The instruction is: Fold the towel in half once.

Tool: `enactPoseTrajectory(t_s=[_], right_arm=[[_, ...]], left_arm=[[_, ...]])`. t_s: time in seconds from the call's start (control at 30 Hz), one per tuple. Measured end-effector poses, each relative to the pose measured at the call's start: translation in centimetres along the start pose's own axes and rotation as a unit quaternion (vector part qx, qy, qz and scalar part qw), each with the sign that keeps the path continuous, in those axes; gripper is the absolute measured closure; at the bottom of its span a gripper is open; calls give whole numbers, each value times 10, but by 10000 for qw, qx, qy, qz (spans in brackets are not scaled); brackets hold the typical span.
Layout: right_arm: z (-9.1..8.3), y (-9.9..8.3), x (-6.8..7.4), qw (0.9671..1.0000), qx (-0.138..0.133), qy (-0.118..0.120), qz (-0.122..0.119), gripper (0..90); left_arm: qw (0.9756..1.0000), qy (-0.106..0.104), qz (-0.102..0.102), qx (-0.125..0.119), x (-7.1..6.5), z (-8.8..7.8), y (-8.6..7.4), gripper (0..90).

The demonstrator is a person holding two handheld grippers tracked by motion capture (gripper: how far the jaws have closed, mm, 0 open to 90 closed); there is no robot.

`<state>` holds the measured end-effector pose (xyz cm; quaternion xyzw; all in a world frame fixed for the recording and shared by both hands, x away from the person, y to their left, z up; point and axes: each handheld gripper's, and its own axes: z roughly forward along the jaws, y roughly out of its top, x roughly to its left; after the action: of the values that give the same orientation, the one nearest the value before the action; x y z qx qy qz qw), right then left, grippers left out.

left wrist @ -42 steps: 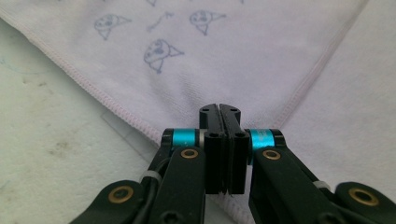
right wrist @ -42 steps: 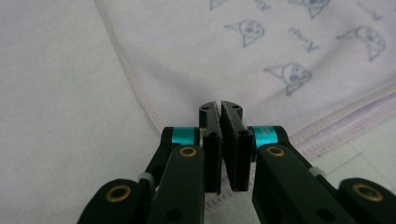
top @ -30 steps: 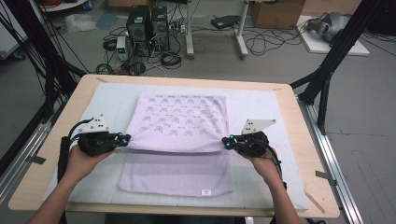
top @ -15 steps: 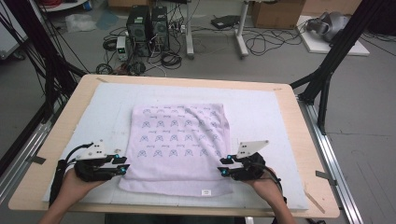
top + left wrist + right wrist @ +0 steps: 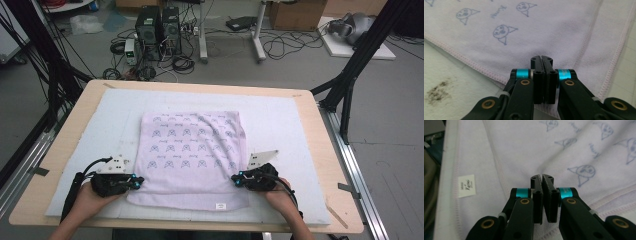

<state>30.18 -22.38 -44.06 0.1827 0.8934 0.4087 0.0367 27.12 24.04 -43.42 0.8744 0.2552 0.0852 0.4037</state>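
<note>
Lilac towel (image 5: 192,157), printed with small blue faces, lies folded on the pale mat (image 5: 280,115) covering the wooden table (image 5: 330,150), its upper layer stopping short of the near hem where a white label (image 5: 220,205) shows. Left gripper (image 5: 134,183) sits at the towel's left edge and right gripper (image 5: 237,180) at its right edge. In each gripper view the black jaws are pressed together over the towel's folded edge, though whether cloth is pinched between them I cannot tell.

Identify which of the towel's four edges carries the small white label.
The near edge of the towel, closest to the person: the white label sits there toward the right gripper. The others show none.
</note>
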Motion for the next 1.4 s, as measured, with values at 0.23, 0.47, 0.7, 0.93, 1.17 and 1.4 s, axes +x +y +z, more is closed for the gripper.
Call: enactPoseTrajectory(t_s=[0.23,0.47,0.7,0.93,1.17,1.4], right_arm=[[-30,16,14,9990,-403,23,-216,875],[-34,2,34,9984,-317,413,-197,843],[-13,-9,32,9990,-73,439,-73,665],[-5,-14,27,9990,21,450,11,709],[-5,-14,30,9988,31,482,-18,725],[-13,-6,24,9995,-106,297,-11,691]], left_arm=[[9994,41,101,-322,-6,-29,12,883],[9999,-142,61,-75,-19,-27,-7,854],[9996,-250,39,150,-23,-9,-11,654],[9988,-482,-75,-75,-16,-15,-5,877],[9982,-474,-140,-350,-12,-40,-2,893],[9986,-522,-85,-38,-15,-21,-10,714]])
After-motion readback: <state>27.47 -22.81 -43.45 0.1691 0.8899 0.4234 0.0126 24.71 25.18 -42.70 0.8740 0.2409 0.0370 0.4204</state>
